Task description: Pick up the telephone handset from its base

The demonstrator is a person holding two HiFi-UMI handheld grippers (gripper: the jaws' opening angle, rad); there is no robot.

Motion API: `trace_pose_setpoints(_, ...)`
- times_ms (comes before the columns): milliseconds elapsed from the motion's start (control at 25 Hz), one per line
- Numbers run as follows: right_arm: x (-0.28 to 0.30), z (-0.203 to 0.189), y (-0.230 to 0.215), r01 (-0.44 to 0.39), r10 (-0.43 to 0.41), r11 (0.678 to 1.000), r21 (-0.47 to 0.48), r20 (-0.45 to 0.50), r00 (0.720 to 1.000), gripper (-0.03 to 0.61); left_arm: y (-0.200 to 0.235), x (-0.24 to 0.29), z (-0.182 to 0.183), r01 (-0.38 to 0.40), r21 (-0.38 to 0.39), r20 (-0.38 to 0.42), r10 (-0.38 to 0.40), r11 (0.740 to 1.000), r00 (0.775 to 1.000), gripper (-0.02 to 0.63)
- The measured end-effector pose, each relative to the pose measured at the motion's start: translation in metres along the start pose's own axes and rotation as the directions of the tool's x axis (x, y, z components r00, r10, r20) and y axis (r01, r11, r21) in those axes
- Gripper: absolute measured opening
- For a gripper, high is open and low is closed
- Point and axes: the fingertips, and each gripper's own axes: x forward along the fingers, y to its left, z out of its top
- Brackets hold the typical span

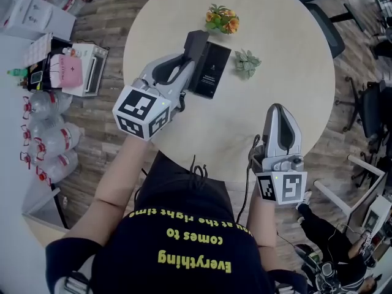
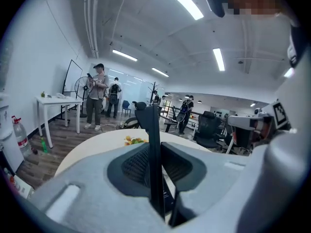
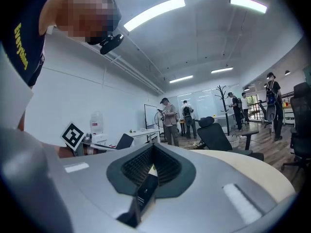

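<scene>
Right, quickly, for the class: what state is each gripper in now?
Left gripper: shut on the black handset.
Right gripper: shut, holding nothing.

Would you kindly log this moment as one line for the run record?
left claw: shut on handset | handset: upright, by base | right claw: shut, empty, over table

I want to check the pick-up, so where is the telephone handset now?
In the head view the handset is over the table's left side, gripped by the left gripper, at the left edge of its base, near the orange flowers.
</scene>
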Motion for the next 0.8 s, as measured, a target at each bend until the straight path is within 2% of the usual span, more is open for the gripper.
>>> trace_pose_setpoints(480, -0.038, 0.064, 0.022, 0.026, -0.01, 0.994, -0.11, 0.141, 0.99, 0.011, -0.034, -0.082, 0.065, -0.053, 0.097, 0.175, 0.035, 0.994, 0.984, 0.077)
trace_pose_setpoints(800, -0.055, 0.087, 0.031, 0.039, -0.012, 0.99, -0.136, 0.197, 0.98, 0.011, -0.048, -0.112, 0.087, -0.065, 0.122, 0.233, 0.035, 0.99, 0.972, 0.077)
